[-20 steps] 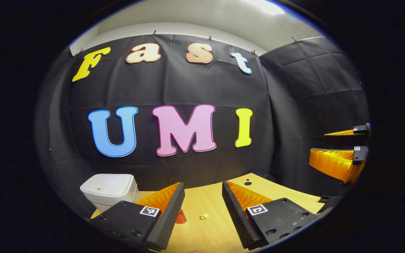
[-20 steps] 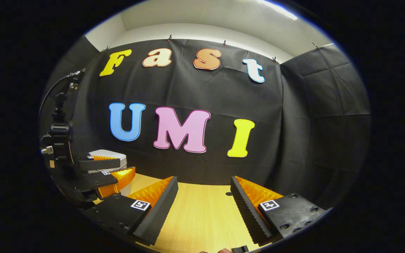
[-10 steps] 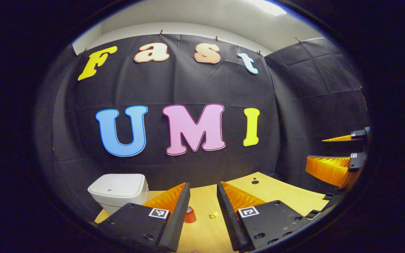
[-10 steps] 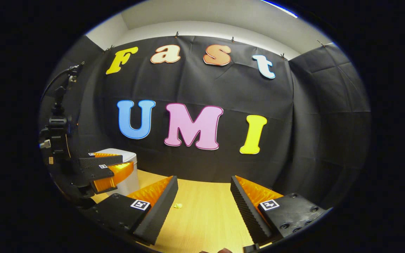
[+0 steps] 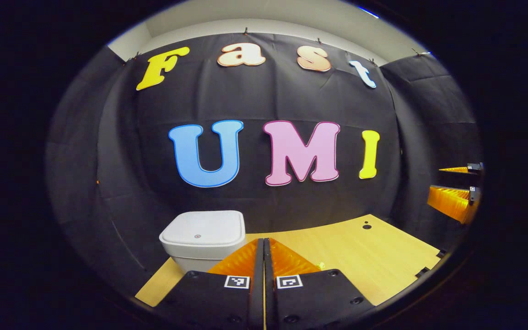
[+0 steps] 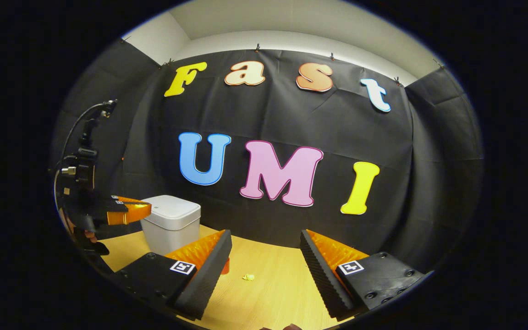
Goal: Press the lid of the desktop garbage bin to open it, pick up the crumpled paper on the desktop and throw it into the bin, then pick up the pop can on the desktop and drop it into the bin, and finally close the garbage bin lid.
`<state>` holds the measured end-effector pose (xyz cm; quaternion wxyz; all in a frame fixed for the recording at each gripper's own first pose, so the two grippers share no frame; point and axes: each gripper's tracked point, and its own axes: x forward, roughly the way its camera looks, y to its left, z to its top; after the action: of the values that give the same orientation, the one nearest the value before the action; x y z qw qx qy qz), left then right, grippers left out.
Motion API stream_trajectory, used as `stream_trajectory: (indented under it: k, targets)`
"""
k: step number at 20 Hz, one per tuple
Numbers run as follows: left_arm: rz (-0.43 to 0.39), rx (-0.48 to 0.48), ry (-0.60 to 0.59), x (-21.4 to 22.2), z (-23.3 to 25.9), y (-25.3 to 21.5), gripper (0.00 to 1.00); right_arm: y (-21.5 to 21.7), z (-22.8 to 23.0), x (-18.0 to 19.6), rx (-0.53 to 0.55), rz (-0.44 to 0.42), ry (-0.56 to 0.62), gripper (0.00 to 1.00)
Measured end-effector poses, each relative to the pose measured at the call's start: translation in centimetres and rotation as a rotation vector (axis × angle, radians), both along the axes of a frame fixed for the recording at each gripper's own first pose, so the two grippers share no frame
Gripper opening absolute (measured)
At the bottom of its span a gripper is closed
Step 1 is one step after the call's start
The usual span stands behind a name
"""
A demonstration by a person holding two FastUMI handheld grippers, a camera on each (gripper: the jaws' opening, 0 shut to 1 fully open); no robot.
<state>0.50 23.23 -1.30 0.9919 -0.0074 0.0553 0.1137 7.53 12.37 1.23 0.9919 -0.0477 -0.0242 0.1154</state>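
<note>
Left gripper (image 5: 264, 256) jaws closed on nothing, near lidded bin (image 5: 202, 238) at table's (image 5: 374, 261) back left corner; right gripper (image 6: 264, 261) jaws wide

Wooden table (image 6: 273, 293): bin (image 6: 172, 222), paper (image 6: 248, 277), can (image 6: 225, 266).

I see black cloth (image 6: 291, 123) hung as the booth's back and side walls, clipped along its top edge. Above it runs a pale wall (image 6: 291, 39) (brightly lit from overhead). A light wooden table (image 5: 360, 256) meets the cloth.
</note>
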Motion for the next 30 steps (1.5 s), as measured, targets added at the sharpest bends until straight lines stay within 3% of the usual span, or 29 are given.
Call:
stream_trajectory:
  k: [3, 7, 10, 14, 20, 25, 28, 30]
  targets:
    - [0.055, 0.025, -0.002, 1.8, 1.3, 4.5, 0.07, 1.1, -0.1, 1.0, 0.001, 0.054, 0.010, 0.96]
    - [0.076, -0.087, 0.099, 6.5, 0.0, 9.6, 0.06, 2.0, -0.5, 2.9, -0.002, 0.134, 0.006, 0.96]
    - [0.112, -0.044, 0.236, 9.6, -2.8, 13.4, 0.05, 2.5, -1.4, 5.6, 0.033, 0.201, 0.043, 0.97]
    - [0.140, -0.113, 0.416, 10.3, -8.6, 14.4, 0.06, 2.1, -2.0, 8.8, 0.031, 0.238, 0.017, 0.97]
    - [0.176, -0.031, 0.448, 10.9, -9.1, 15.0, 0.07, 2.5, -3.7, 12.2, 0.016, 0.266, 0.056, 0.96]
    - [0.158, 0.018, 0.444, 10.7, -7.7, 14.4, 0.06, 2.3, -6.1, 13.7, 0.014, 0.186, 0.157, 0.97]
    - [0.161, 0.058, 0.358, 10.4, -4.8, 14.7, 0.07, 2.5, -6.8, 14.4, -0.010, 0.160, 0.184, 0.97]
    - [0.163, 0.064, 0.290, 9.6, -2.4, 14.1, 0.18, 3.1, -7.3, 15.1, -0.032, 0.164, 0.192, 0.97]
